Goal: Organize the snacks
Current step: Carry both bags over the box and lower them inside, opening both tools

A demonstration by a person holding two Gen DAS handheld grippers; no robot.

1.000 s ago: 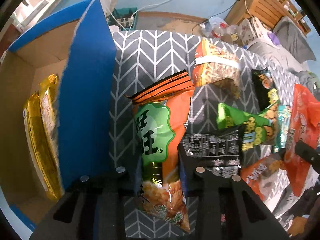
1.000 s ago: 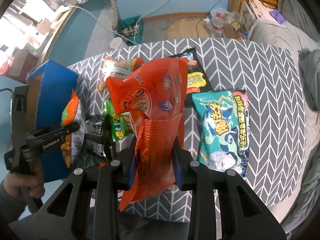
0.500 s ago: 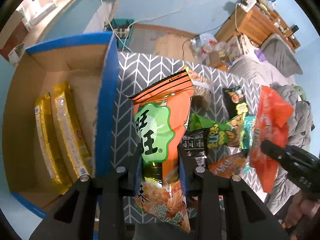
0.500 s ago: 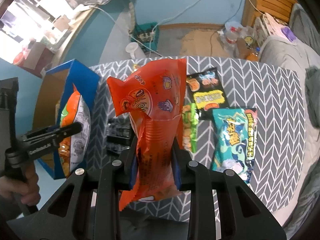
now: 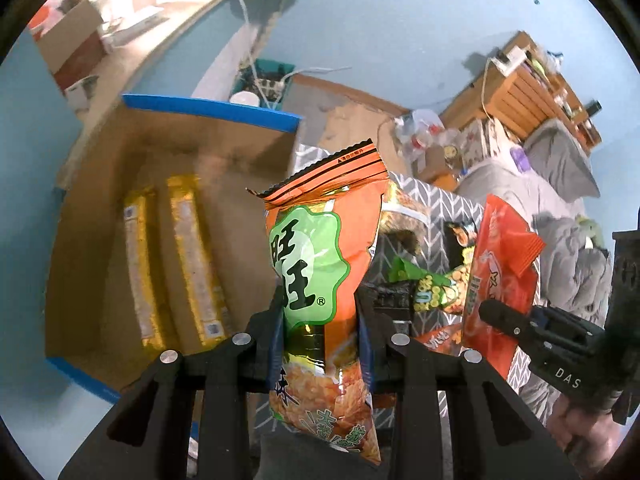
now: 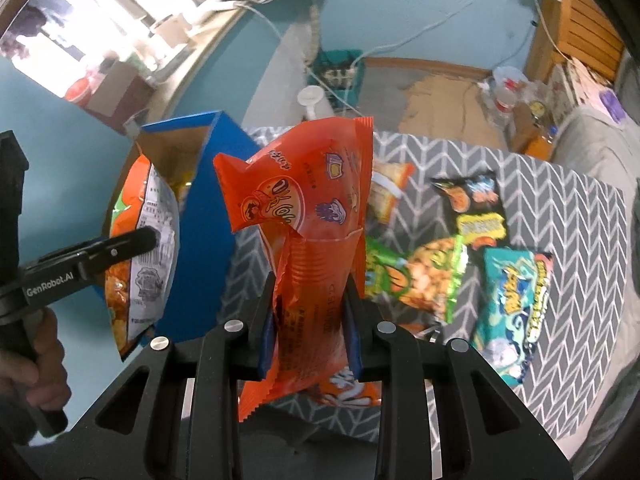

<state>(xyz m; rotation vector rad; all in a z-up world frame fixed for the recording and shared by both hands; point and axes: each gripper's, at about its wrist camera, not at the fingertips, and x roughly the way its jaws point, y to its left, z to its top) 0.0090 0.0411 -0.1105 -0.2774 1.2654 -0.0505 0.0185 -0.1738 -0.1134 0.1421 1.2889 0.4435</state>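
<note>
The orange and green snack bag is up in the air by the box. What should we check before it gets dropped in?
1. Left gripper shut on the orange and green snack bag: ok.
2. Cardboard box open on top: ok.
3. Room beside the two yellow packets inside: ok.
4. Bag fully over the opening: cannot tell; the right wrist view shows it above the box's near edge.
5. Right gripper shut on the red snack bag, clear of the box: ok.

Black plastic tongs (image 6: 310, 312), blue-padded, silver screws, white "GenRobot.AI" lettering; bare-skinned hands.
</note>
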